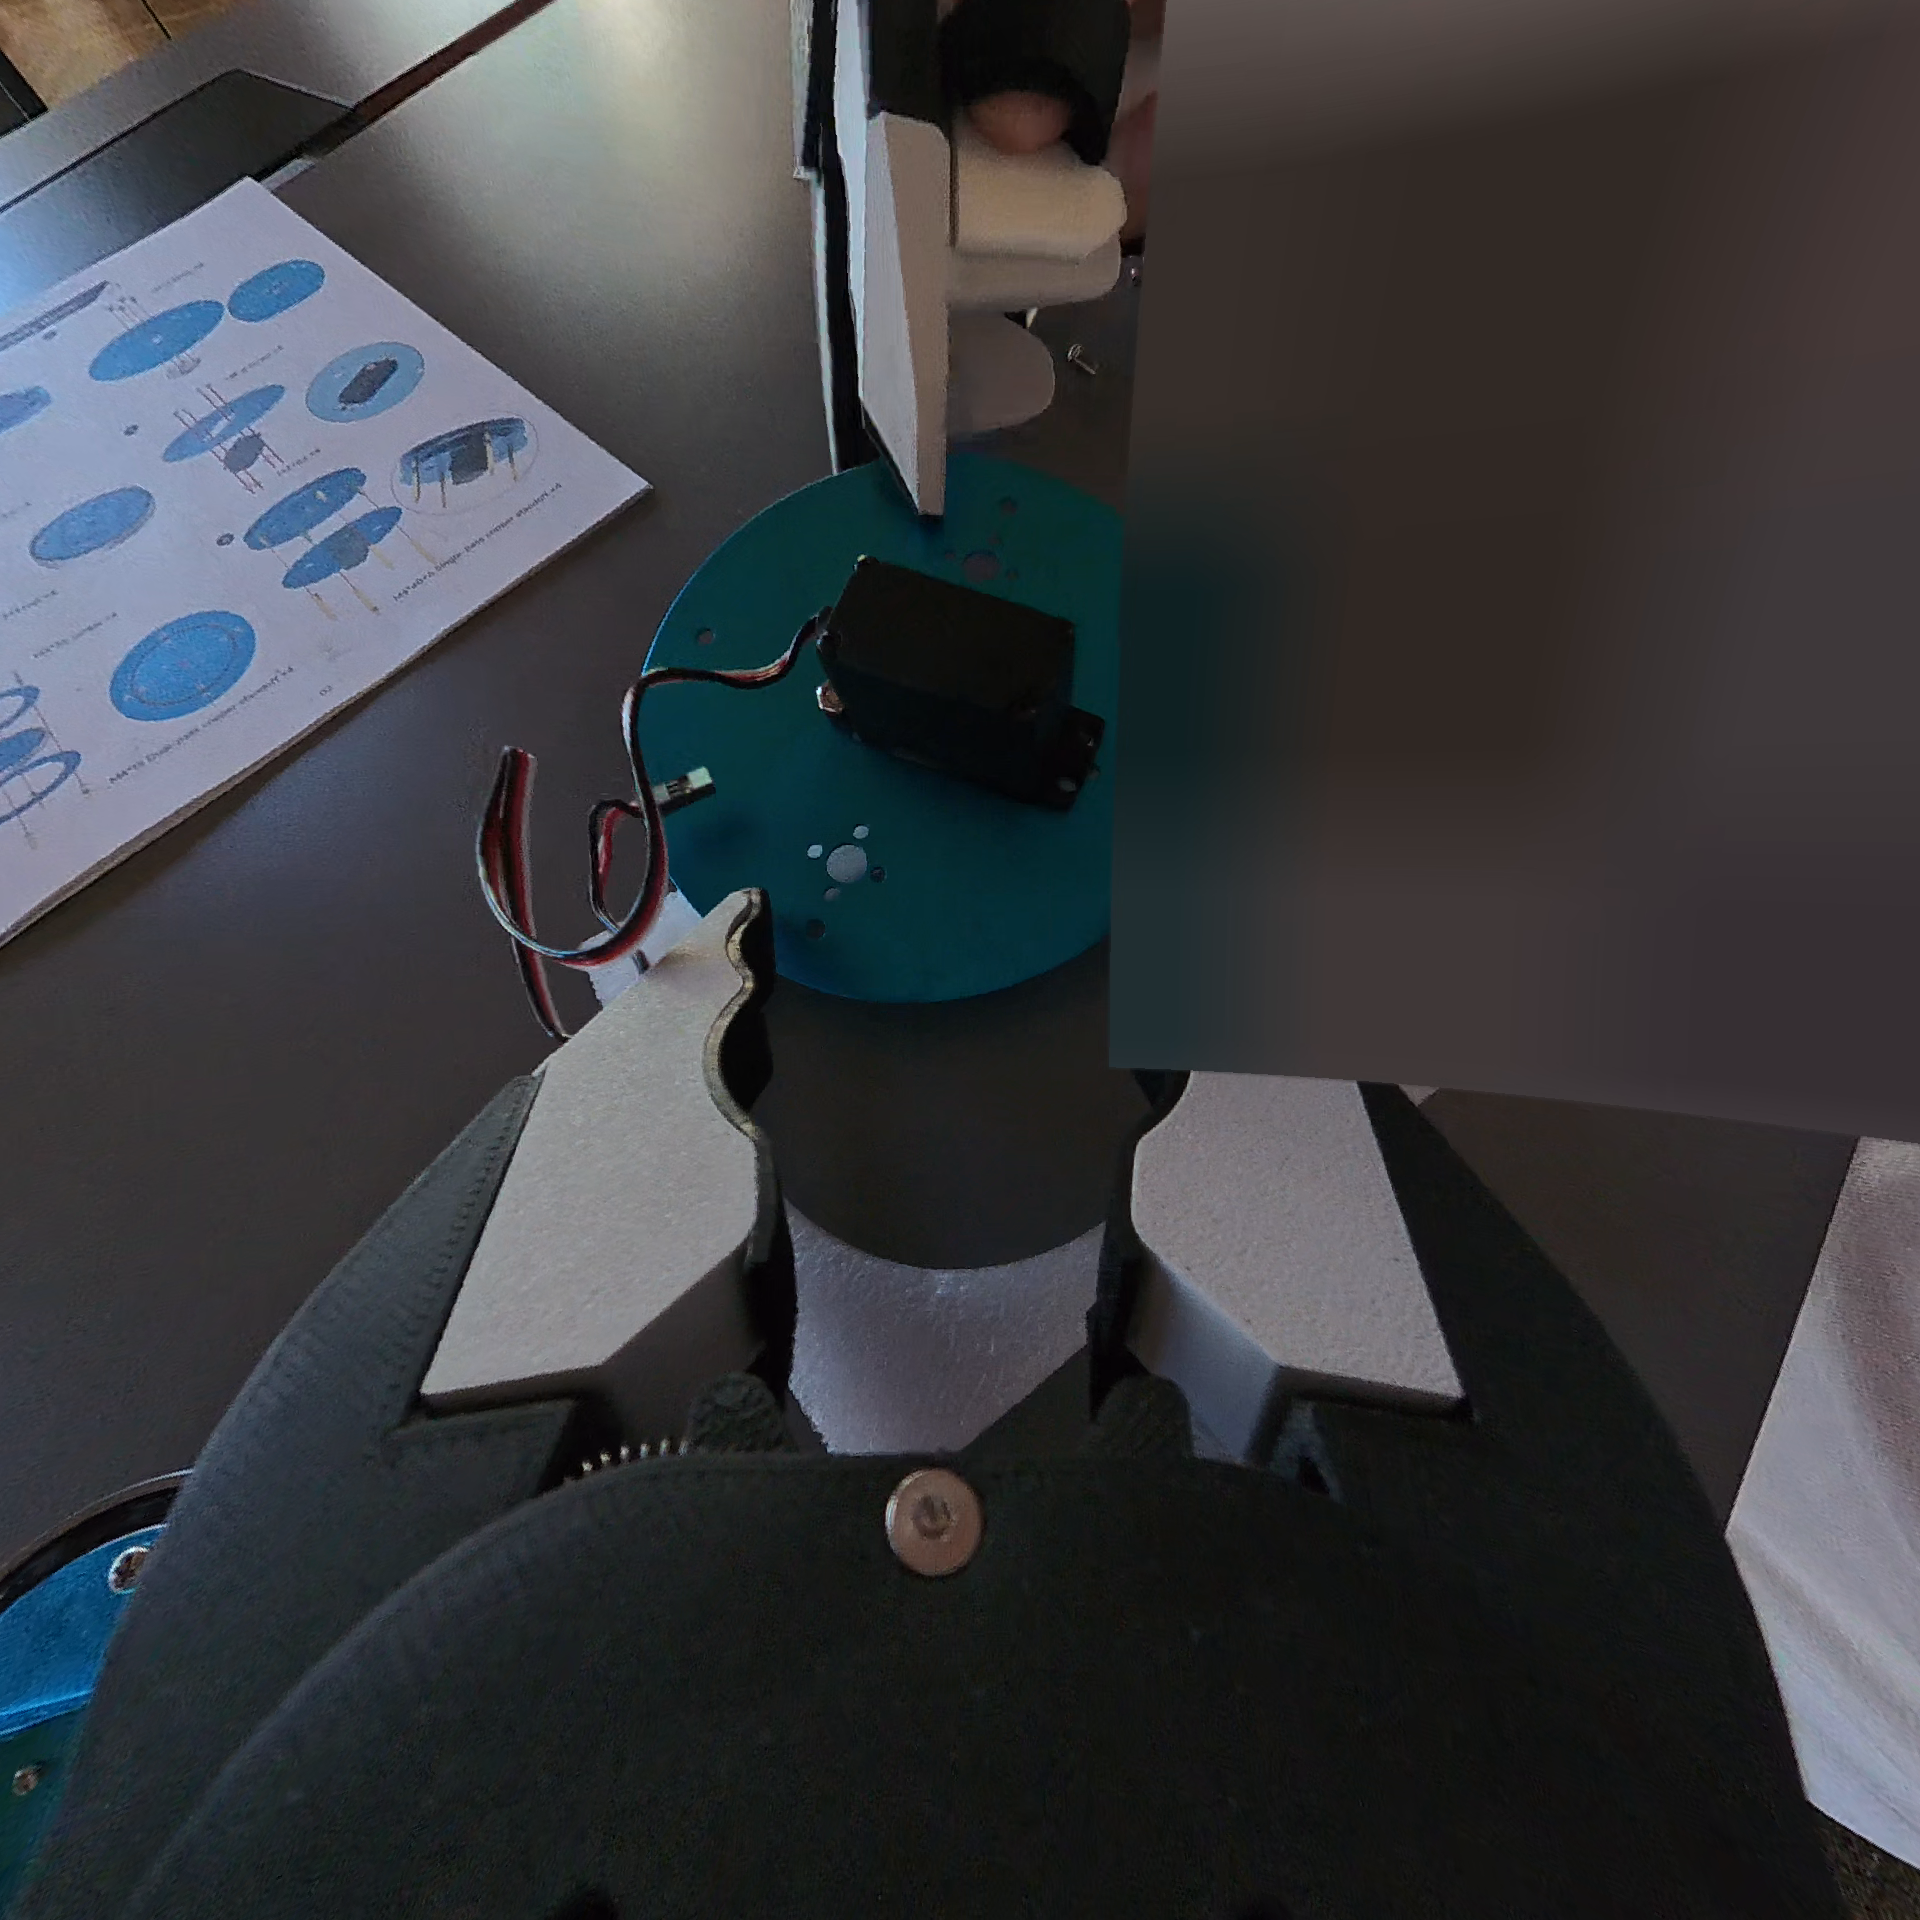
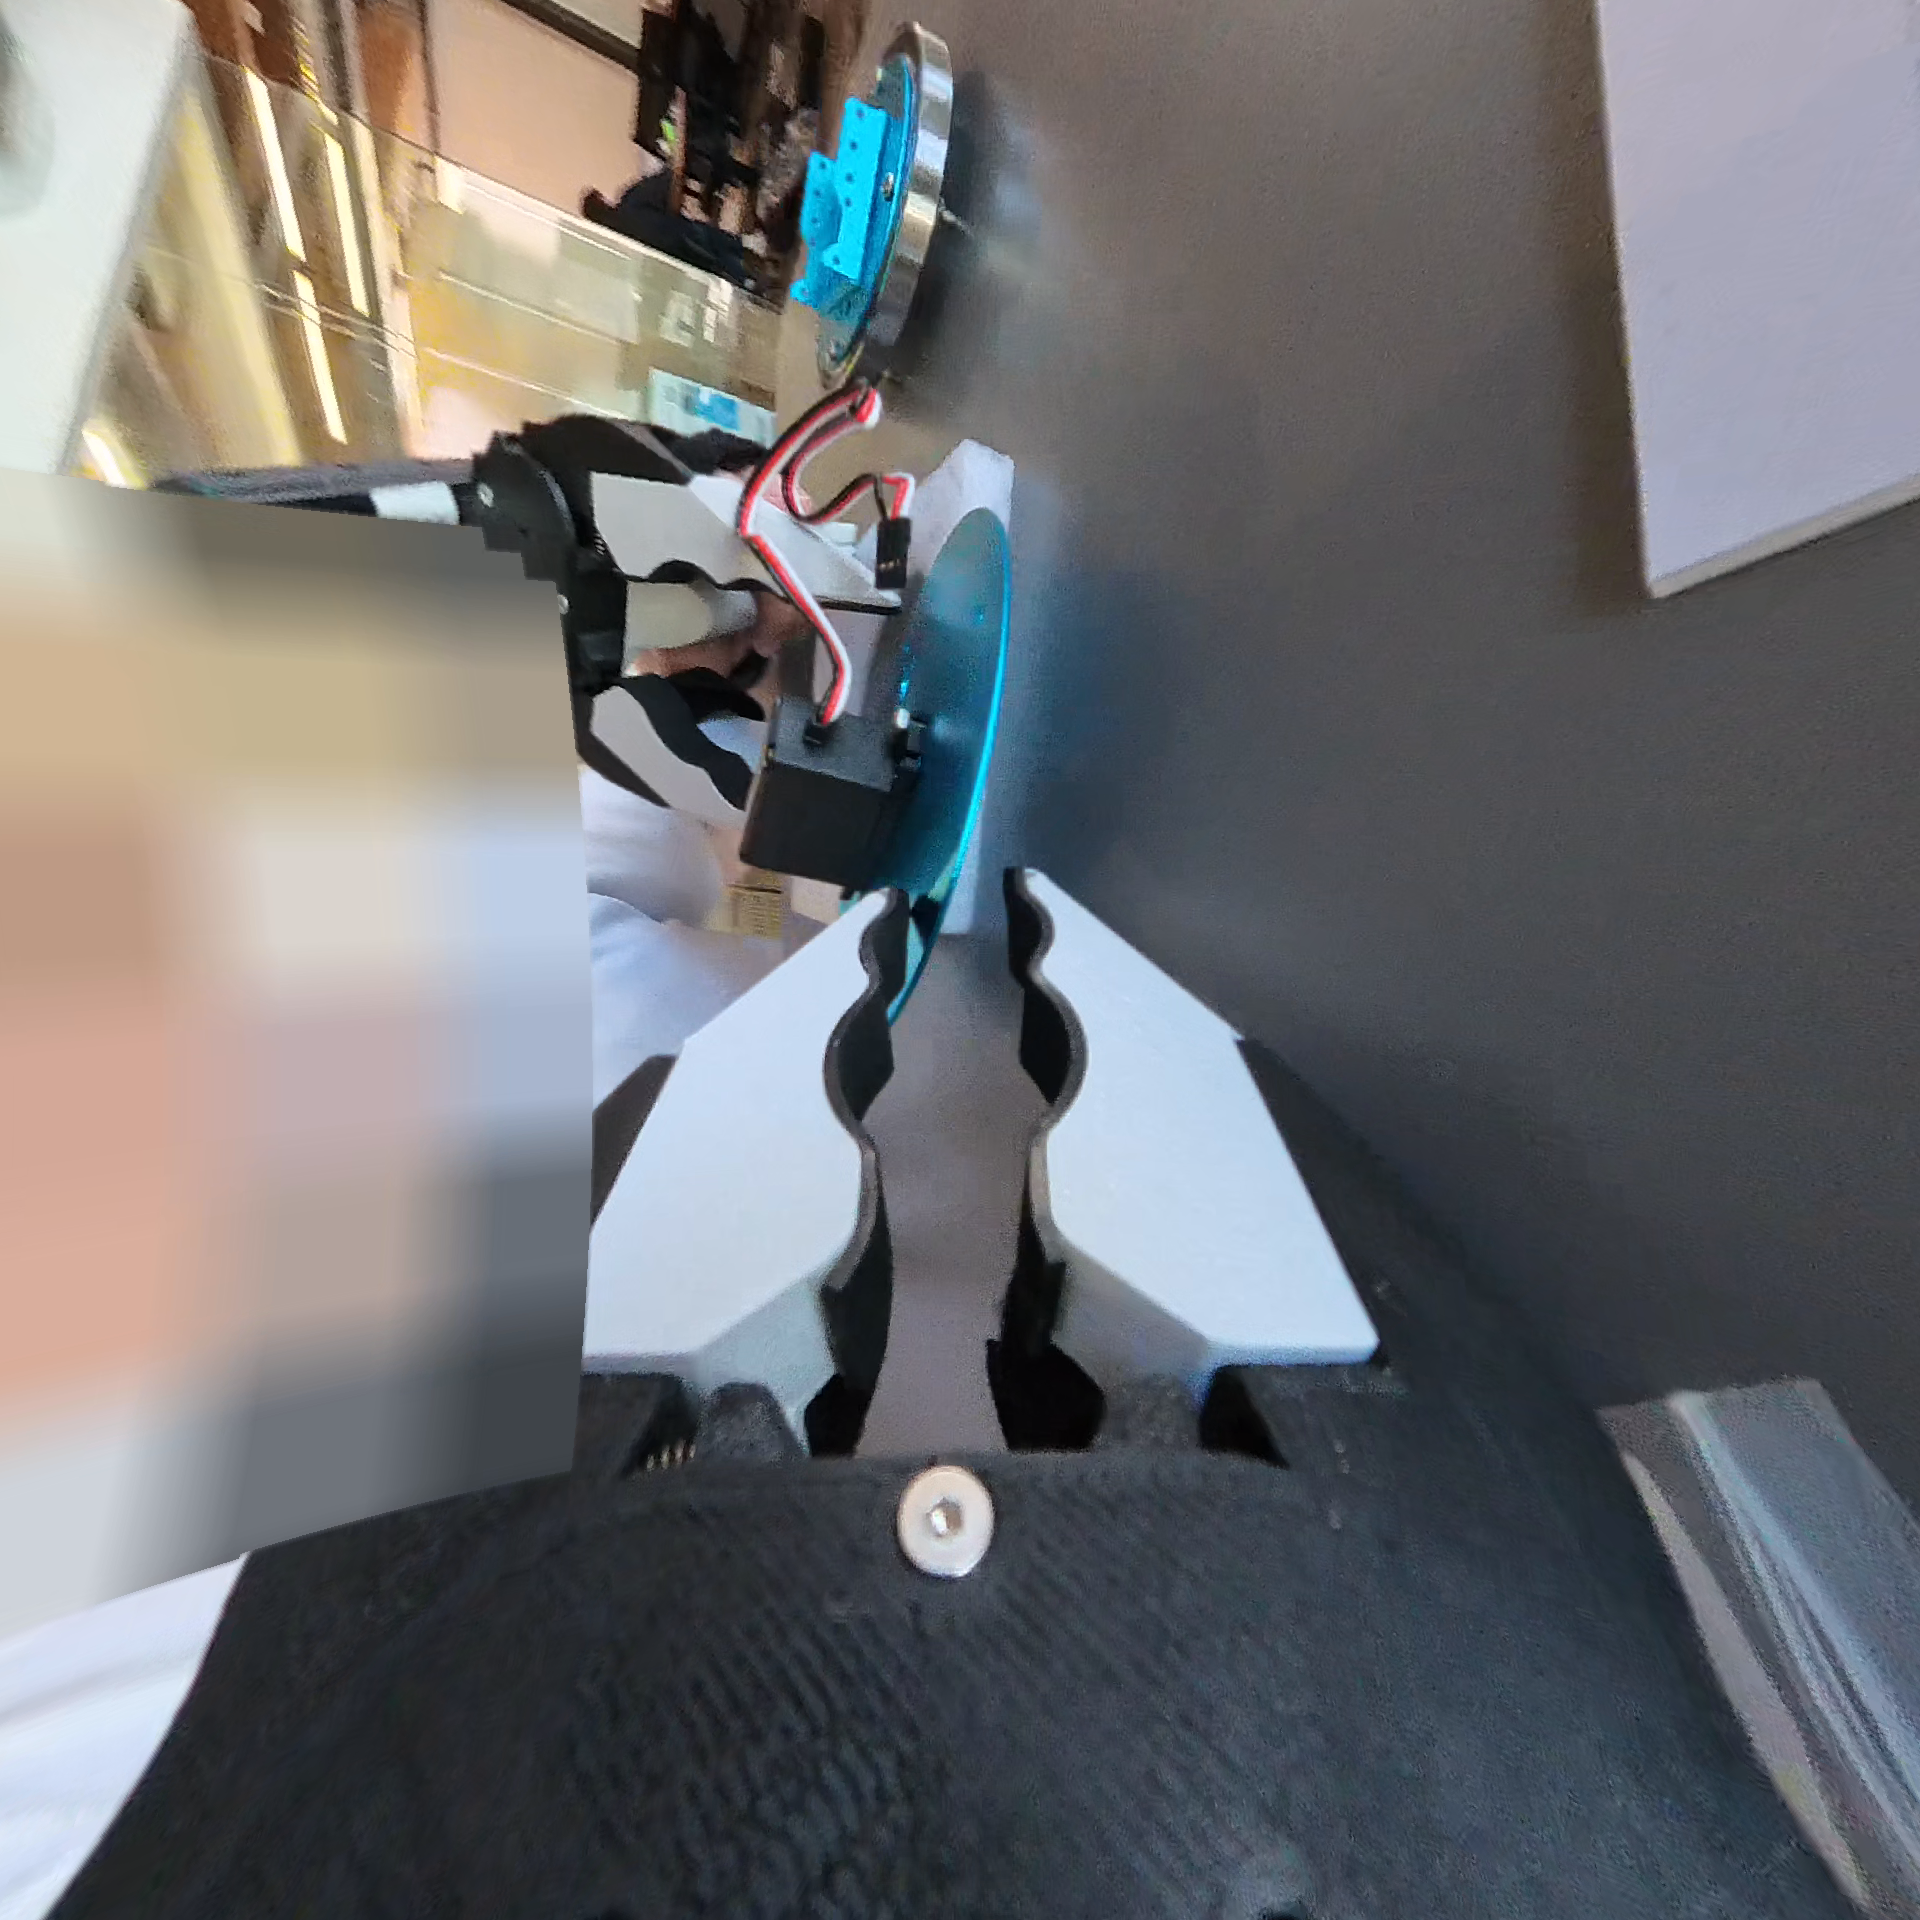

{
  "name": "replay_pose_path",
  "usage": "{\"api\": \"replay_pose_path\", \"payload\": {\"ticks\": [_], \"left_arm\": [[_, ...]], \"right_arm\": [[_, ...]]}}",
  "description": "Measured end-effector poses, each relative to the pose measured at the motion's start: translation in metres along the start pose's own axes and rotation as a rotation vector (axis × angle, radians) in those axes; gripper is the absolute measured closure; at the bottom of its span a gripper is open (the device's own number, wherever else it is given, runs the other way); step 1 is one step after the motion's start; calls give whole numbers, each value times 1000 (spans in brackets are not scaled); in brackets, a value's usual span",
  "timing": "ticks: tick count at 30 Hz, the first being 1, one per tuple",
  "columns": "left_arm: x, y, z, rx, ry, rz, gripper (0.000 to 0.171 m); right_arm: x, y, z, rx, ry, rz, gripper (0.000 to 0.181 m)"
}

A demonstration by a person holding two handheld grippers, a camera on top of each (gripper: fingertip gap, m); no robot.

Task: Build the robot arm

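Note:
A round blue disc [image 1: 883,810] with small holes lies on a white foam block [image 1: 935,1340] on the dark table. A black servo [image 1: 956,686] sits on the disc. Its red, black and white cable [image 1: 634,790] loops off the left side. My left gripper [image 1: 945,1018] is open wide at the disc's near edge, with its left fingertip [image 1: 743,925] touching the cable; its right finger is partly hidden. My right gripper [image 2: 956,925] is open with its jaws either side of the disc's rim [image 2: 920,935]. It reaches the disc's far edge in the left wrist view [image 1: 914,457].
A white sheet with blue diagrams [image 1: 260,520] lies left of the disc. A second blue assembly in a metal ring [image 2: 883,208] sits beyond my left gripper [image 2: 717,665]. A small screw [image 1: 1081,355] lies at the back. A white sleeve [image 1: 1829,1455] is at the right. The grippers' ends are close to 9 centimetres from one another.

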State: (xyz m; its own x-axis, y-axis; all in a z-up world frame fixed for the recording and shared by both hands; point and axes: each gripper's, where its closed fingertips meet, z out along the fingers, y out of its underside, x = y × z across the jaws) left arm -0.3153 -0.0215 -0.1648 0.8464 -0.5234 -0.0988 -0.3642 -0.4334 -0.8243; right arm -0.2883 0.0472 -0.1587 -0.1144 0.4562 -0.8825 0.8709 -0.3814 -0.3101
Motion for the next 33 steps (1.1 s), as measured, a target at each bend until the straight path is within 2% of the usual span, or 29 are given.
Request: {"api": "replay_pose_path", "payload": {"ticks": [7,10,12,14,19,25,29,33], "left_arm": [[0,-1,-2,11,1,-5,102],[-1,-2,-5,25,-12,-18,103],[-1,-4,-9,48,-14,-41,103],[-3,-8,-12,69,-22,-59,103],[-7,-11,-18,76,-59,-90,106],[1,-11,-15,83,-50,-72,104],[2,-11,-17,92,-54,-71,109],[6,-18,-17,99,-65,9,113]], "right_arm": [[3,-3,-20,-45,319,-241,149],[-21,-20,-21,33,467,-540,135],[-44,-26,-7,96,524,-749,117],[-52,-18,15,63,546,-847,105],[-36,-8,41,-20,565,-755,101],[-33,-11,38,28,494,-680,119],[-34,-18,29,66,452,-674,119],[-29,-15,31,59,378,-621,116]]}}
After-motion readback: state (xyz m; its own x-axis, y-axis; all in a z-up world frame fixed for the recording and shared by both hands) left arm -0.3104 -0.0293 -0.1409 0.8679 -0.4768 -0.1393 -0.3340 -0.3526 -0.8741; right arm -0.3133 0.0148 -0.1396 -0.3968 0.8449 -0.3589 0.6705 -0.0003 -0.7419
